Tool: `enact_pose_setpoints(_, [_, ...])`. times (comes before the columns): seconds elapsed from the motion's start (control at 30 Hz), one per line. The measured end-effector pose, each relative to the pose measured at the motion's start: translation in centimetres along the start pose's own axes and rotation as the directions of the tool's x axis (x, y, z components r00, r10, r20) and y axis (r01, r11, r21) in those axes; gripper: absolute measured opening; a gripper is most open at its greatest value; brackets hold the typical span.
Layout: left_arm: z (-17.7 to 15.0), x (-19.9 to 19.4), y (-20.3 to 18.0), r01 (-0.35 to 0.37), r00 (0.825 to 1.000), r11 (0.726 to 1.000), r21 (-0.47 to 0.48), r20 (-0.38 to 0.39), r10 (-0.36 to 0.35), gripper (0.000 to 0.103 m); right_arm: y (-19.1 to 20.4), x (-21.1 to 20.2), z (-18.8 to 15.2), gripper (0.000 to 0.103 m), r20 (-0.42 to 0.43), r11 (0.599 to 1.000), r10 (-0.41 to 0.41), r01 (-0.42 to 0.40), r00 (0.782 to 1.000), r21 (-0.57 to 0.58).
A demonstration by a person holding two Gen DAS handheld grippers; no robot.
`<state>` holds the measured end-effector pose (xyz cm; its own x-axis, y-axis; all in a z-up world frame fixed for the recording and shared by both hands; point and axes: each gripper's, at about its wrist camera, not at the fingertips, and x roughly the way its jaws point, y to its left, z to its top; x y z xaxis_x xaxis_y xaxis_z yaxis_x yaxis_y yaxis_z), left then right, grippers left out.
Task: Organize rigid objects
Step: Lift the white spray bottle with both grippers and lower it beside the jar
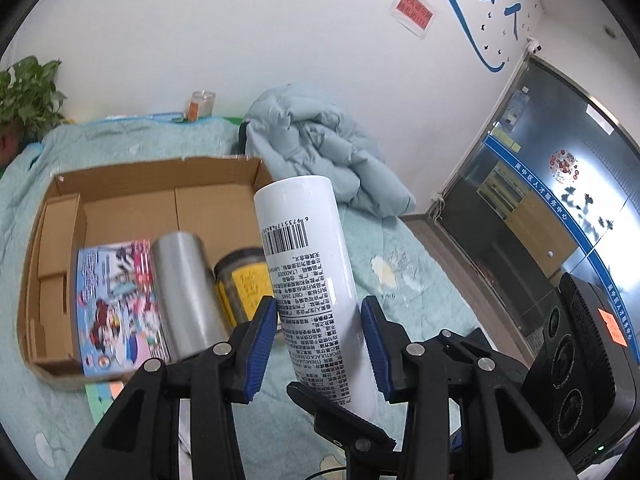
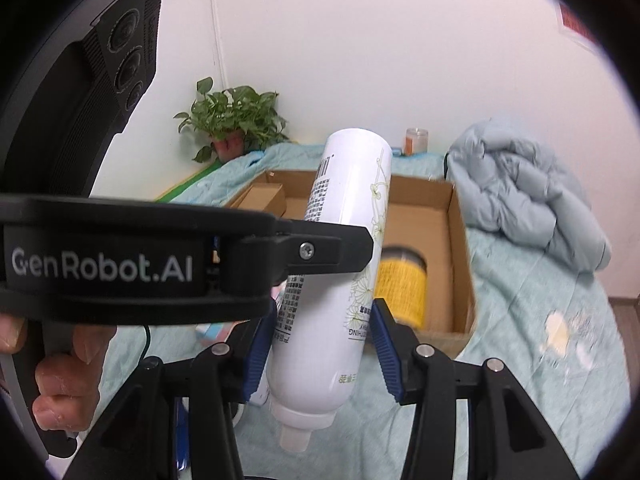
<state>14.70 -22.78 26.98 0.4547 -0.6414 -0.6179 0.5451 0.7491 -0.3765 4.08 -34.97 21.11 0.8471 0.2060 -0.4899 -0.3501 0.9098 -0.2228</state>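
A white spray bottle [image 1: 316,280] hangs in the air above the pale green bedspread [image 1: 420,264], base up and nozzle end down, tilted a little. Both claws flank it at once.

In the left wrist view, the left gripper [image 1: 320,344] stands fairly wide. The bottle's printed label side fills most of the gap between the blue pads [image 1: 260,344]. The left-hand pad sits just at the bottle's wall and the right-hand pad close beside it; whether either truly presses cannot be told from this angle. A black finger of the other gripper crosses under the bottle's lower end.

In the right wrist view, the right gripper [image 2: 324,348] is also spread wide, with the spray bottle [image 2: 340,280] between its blue pads [image 2: 386,356]. The left pad touches or nearly touches the bottle; the right pad stands slightly off its wall. The black body of the left gripper, marked GenRobot.AI, reaches in from the left and one of its fingers lies across the bottle's middle. A bare hand [image 2: 64,376] grips that tool's handle.

Behind the bottle an open cardboard box [image 1: 160,184] rests on the bedspread. Inside it lie a colourful picture book [image 1: 116,304], a silver metal cylinder [image 1: 184,296] and a jar with a yellow label [image 1: 244,284], side by side. A pale blue padded jacket [image 1: 320,148] is heaped beyond the box, and a potted plant [image 2: 232,120] stands by the wall.
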Motion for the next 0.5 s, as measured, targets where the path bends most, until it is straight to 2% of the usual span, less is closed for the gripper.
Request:
enact_pose_setpoints(0.3, [6.2,1.7,0.0,0.007,1.000,1.000,-0.002,0.017,-0.007,0.040,-1.7,1.5,4.4,0.047,0.012,1.000,-0.014,0.014,1.000,-0.014])
enact_pose_setpoints(0.5, [10.8,5.7,1.1,0.020,1.000,0.999,-0.039,-0.021,-0.021,0.040,-3.9,4.2,7.5,0.047,-0.045,1.000,-0.011,0.010,0.999,-0.020])
